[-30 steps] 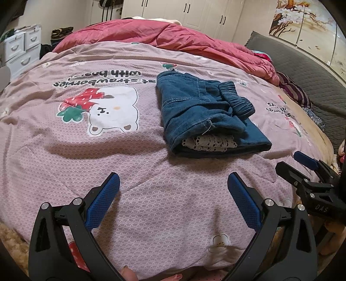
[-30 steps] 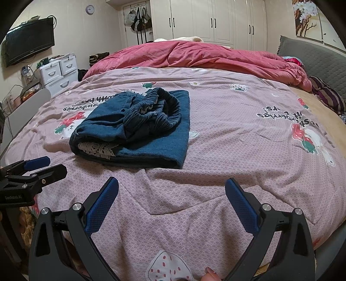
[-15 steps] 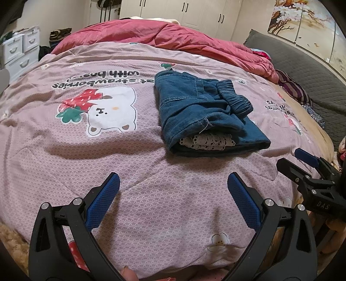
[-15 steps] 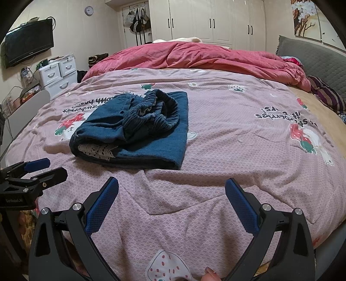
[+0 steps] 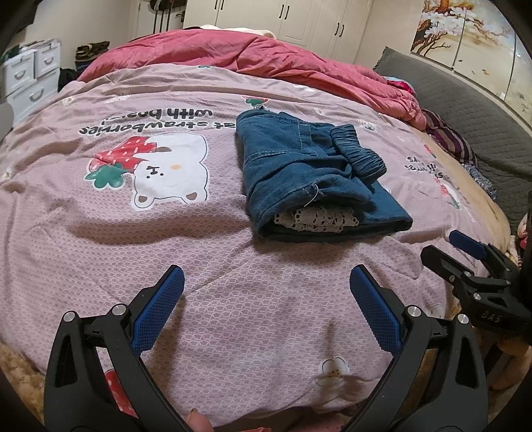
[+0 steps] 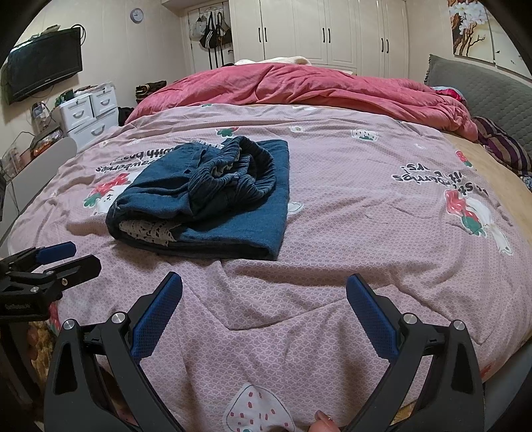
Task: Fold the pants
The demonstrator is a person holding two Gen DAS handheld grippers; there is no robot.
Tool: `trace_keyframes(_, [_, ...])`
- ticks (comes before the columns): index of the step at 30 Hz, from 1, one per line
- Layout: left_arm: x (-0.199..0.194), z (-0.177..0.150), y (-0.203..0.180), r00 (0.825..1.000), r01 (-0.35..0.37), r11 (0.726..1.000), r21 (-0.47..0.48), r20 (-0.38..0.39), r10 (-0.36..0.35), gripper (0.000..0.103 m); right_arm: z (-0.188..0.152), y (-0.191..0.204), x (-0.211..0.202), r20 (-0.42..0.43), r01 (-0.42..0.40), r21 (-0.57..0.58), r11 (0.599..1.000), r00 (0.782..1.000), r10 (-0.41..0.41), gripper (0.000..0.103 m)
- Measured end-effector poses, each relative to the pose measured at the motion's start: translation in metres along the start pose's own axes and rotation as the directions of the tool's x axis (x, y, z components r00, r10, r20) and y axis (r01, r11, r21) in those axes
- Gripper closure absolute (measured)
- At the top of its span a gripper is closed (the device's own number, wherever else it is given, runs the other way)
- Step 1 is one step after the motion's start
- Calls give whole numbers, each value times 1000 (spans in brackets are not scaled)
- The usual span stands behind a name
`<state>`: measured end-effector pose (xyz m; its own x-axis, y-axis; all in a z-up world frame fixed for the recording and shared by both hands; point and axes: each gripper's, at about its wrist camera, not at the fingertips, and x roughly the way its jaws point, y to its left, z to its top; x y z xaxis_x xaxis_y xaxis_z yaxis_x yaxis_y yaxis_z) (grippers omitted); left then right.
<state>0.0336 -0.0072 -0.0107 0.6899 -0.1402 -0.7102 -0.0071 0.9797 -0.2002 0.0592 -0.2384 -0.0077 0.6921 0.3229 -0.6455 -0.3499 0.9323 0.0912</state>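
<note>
While folded, pants (image 5: 312, 186) hide lace hem | left gripper (image 5: 266, 285), right gripper (image 6: 264, 290) jaws released

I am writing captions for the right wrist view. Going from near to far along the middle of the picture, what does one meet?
Right gripper → pink cover → folded pants → red blanket → white wardrobe.

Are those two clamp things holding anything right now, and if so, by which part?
Nothing is held. The left hand-held gripper and right hand-held gripper are open above the pink bedspread, apart from the folded blue denim pants.
</note>
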Motion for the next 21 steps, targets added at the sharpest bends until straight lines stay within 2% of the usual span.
trace_keyframes(7, [-3,1,1,1000,6,1000,5,9,-7,9,1,-4,2,-5,12,-3,1000,1000,-12,4])
trace_keyframes(10, [0,3,1,1000,8,1000,-1,-14,-8,9,3,-8,5,-15,25,-4,1000,1000,-25,4])
trace_keyframes(14, [9,2,6,996,-54,998,-21,-72,52,9,8,-20,9,-28,59,3,998,998,-59,4])
trace_keyframes(16, [10,3,13,995,-62,997,-36,-77,59,9,12,-33,11,-31,85,22,996,996,-84,4])
trace_keyframes(19, [3,11,35,999,-34,994,-106,-35,31,9,22,-65,14,-33,125,81,989,992,-123,4])
trace_keyframes(20, [3,20,46,998,-59,990,-126,-42,54,9,27,-80,15,-32,144,104,984,989,-142,5])
trace_keyframes(21, [3,29,60,993,-114,983,-143,-50,108,9,33,-100,17,-34,179,134,975,984,-176,5])
